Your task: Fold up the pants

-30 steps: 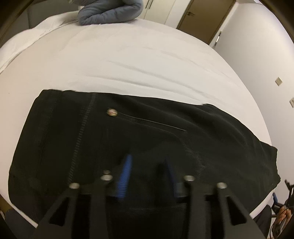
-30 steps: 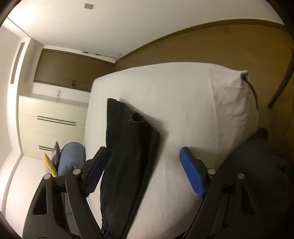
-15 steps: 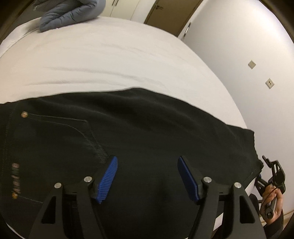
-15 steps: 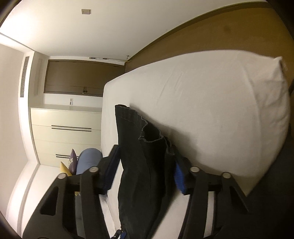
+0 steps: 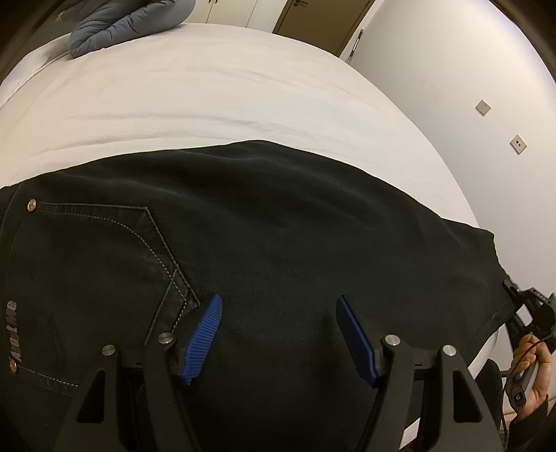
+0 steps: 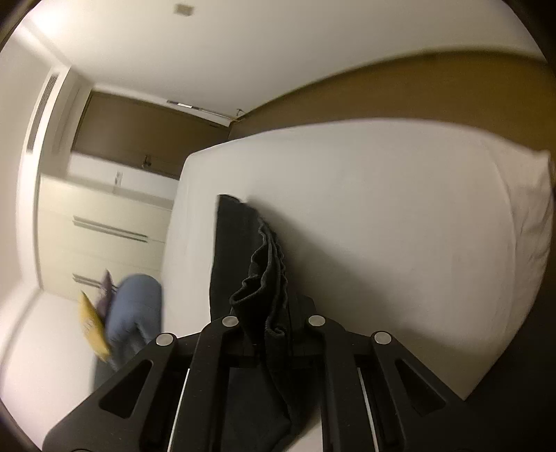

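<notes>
Pants position: the black pants lie flat on the white bed, along its near edge, directly under and ahead of your left gripper.
Long axis: it runs left to right across the left wrist view, with the pocketed seat end at the left and the leg hem at the far right.
Left gripper state: your jaws stand spread wide with nothing between them; the blue ribbed pads sit above the cloth, and contact cannot be confirmed.
Right gripper state: your right gripper is pressed together on a bunched hem of the pants; the pads are hidden by the fabric.
Nearer hand: your right hand is at the hem end, so it is the one placed to carry that end; your left sits near the middle of the length, beside the back pocket.
Deciding relation: in my judgement the fold turns on bringing the hem leftward along the long axis toward the seat end, with the left gripper near the crease line.
Material: dark denim-like weave, limp, pale contrast stitching, a copper rivet at the pocket corner.
Shape: broad flat panel; the gripped end is gathered in vertical pleats.
Surroundings: a grey-blue duvet lies at the bed's far corner, well apart.
Risk: the bunched hem may land unevenly.
</notes>
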The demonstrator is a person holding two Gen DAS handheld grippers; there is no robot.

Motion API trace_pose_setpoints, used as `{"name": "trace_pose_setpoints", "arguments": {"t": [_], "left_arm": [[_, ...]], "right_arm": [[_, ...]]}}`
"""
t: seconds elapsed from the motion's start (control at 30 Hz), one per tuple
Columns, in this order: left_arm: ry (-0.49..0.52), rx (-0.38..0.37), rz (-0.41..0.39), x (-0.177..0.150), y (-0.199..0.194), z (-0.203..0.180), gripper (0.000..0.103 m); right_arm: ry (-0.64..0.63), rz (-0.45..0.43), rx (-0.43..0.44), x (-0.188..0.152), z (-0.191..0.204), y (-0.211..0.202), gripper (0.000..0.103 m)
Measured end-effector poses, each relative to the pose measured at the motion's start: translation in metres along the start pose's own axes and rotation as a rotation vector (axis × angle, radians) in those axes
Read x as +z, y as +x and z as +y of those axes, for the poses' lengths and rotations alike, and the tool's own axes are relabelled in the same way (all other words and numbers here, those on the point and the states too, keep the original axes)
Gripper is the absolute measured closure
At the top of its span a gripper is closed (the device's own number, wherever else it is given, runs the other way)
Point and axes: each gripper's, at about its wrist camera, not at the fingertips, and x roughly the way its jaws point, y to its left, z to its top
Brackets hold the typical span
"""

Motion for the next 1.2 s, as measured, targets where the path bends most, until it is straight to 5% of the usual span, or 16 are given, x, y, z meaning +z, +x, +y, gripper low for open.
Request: {"name": "trace_pose_setpoints", "arguments": {"t": [0.17,0.27,0.4,0.5,0.7,0.87,1.0,1.2], "left_arm": [[-0.012,-0.025,-0.009,-0.002,-0.003,0.007,0.032],[-0.027,-0.043,-0.015,-0.002,-0.006,0.012,0.032],[-0.049,-0.068,-0.018,-0.002,-0.01,0.019,0.032],[-0.063,-0.09,-0.015,-0.001,-0.012,0.023,0.03],[-0.093,-0.118,-0.005,0.001,-0.016,0.022,0.012],[-0.18,-0.24,0.03,0.006,-0.02,0.022,0.005],[-0.265,-0.331,0.044,0.013,-0.027,0.034,0.004],[-0.258,-0.332,0.01,0.031,-0.052,0.06,0.004]], "right_arm": [[-0.431,0.028,-0.034,-0.046,0.11,0.002,0.095],[-0.777,0.116,-0.017,-0.124,0.182,0.021,0.095],[-1.098,0.307,-0.066,-0.233,0.211,0.061,0.095],[-1.18,0.417,-0.151,-0.277,0.2,0.1,0.095],[-1.2,0.389,-0.166,-0.285,0.198,0.102,0.095],[-1.285,0.287,-0.142,-0.311,0.219,0.057,0.095],[-1.318,0.293,-0.134,-0.328,0.231,0.039,0.095],[-1.357,0.349,-0.074,-0.366,0.247,0.025,0.095]]}}
